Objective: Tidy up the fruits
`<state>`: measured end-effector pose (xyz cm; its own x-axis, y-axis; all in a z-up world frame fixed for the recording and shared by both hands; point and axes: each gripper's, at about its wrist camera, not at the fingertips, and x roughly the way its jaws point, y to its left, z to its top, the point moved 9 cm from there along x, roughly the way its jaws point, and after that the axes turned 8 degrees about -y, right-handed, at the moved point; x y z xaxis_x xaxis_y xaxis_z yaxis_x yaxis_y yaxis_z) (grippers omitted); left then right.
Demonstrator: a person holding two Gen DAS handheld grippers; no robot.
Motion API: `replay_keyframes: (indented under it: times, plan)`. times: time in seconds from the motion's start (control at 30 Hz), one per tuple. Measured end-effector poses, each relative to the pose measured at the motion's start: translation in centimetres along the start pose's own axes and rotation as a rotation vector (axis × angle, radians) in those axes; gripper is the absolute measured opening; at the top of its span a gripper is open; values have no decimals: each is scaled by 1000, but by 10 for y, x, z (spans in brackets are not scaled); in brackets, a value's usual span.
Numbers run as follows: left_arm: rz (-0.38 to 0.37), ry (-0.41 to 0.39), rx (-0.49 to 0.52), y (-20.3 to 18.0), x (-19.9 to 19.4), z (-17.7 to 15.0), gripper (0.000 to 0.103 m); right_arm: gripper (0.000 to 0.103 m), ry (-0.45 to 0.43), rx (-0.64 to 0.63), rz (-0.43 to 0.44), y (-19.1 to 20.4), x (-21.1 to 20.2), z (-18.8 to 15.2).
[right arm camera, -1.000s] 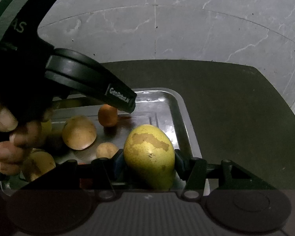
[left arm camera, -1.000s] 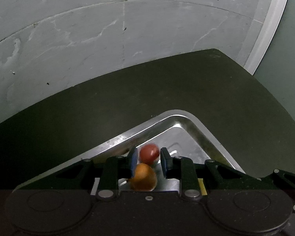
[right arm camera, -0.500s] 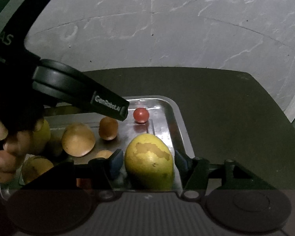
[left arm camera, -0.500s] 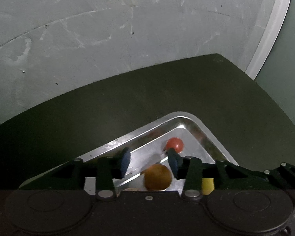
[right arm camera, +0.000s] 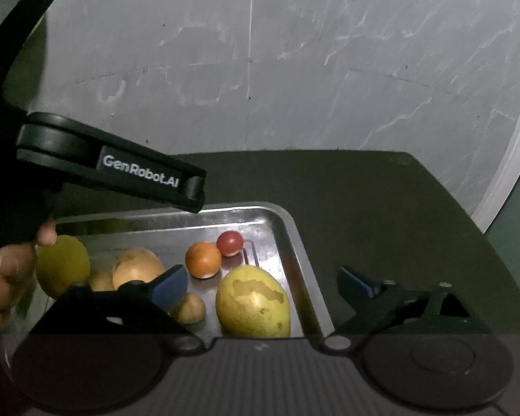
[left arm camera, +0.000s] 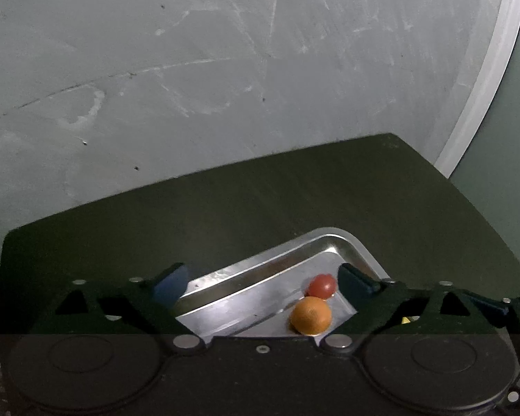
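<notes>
Dark green and matte, the square tabletop [right arm camera: 381, 208] carries everything here, with a pale marbled floor [right arm camera: 294, 69] beyond it. On it sits a shiny rectangular steel tray [right arm camera: 296, 242], and all the fruit in view lies inside the tray. Largest is the blotchy yellow-green mango [right arm camera: 253, 303] by the tray's right wall; next come a tan rounded fruit [right arm camera: 138, 267] and a dull yellow fruit [right arm camera: 62, 265] towards the left, then a small brown fruit [right arm camera: 190, 308], a small orange citrus [right arm camera: 203, 259] and a little red tomato-like fruit [right arm camera: 229, 242] touching it near the far corner.

The right gripper [right arm camera: 263, 286] hangs over the mango with its jaws spread wide, gripping nothing. The left gripper [left arm camera: 260, 284] is likewise wide apart and empty, above the orange citrus [left arm camera: 311, 314] and red fruit [left arm camera: 321, 286]. A person's fingers [right arm camera: 7, 270] hold its handle.

This looks like the release step, both fruits set down. Next, each gripper should lift clear without nudging the round fruit, which would roll easily on steel; no fruit outside the tray is visible to fetch.
</notes>
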<state>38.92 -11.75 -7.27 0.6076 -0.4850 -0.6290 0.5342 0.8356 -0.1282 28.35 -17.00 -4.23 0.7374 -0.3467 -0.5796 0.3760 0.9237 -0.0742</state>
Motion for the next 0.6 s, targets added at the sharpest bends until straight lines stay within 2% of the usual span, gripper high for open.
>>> replay_keyframes:
  times: [0.17, 0.33, 0.6]
  plan:
    - [10, -31, -13, 10, -12, 4, 100, 103, -25, 7, -36, 0, -8, 5]
    - [29, -55, -44, 23, -21, 4, 101, 103, -56, 14, -64, -1, -20, 11]
    - [63, -89, -78, 39, -38, 3, 102, 103, -103, 15, -63, -1, -28, 25]
